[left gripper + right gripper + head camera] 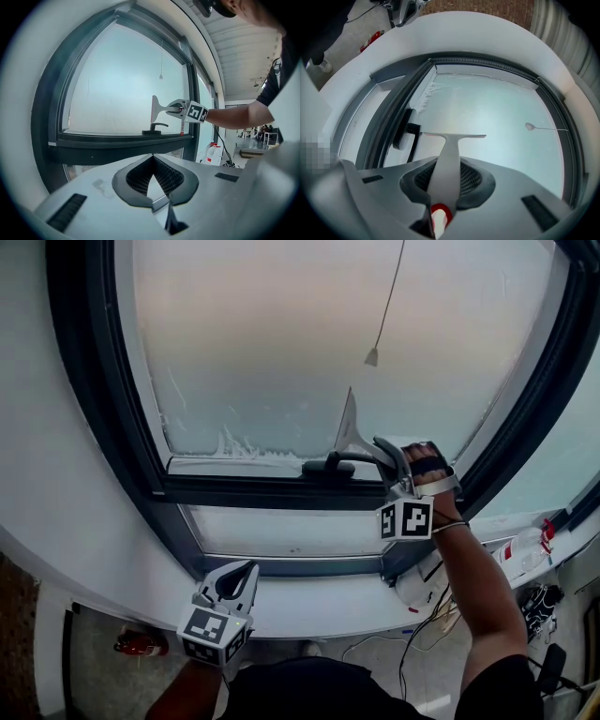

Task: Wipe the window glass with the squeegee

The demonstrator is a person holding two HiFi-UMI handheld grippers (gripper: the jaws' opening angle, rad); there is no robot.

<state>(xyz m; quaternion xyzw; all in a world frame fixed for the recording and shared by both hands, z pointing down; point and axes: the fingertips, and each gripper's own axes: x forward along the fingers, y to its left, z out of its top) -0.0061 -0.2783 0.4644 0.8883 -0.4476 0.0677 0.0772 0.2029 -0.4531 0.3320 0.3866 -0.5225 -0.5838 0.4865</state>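
Observation:
The window glass [319, 343] is hazy, with foam streaks [234, 444] along its lower left. My right gripper [382, 454] is shut on the handle of a grey squeegee [350, 430]. Its blade stands upright on the lower pane, just above the black window handle [328, 465]. In the right gripper view the squeegee [449, 154] runs out from between the jaws, its blade against the glass [497, 112]. My left gripper [236, 576] is low by the white sill, shut and holding nothing. In the left gripper view the squeegee [157, 108] shows far ahead of that gripper [152, 187].
A blind cord with a small pull [372, 356] hangs in front of the glass above the squeegee. A dark frame [112, 427] surrounds the pane over a white sill [319, 601]. A plastic bottle [525, 549] and cables [441, 610] lie to the lower right.

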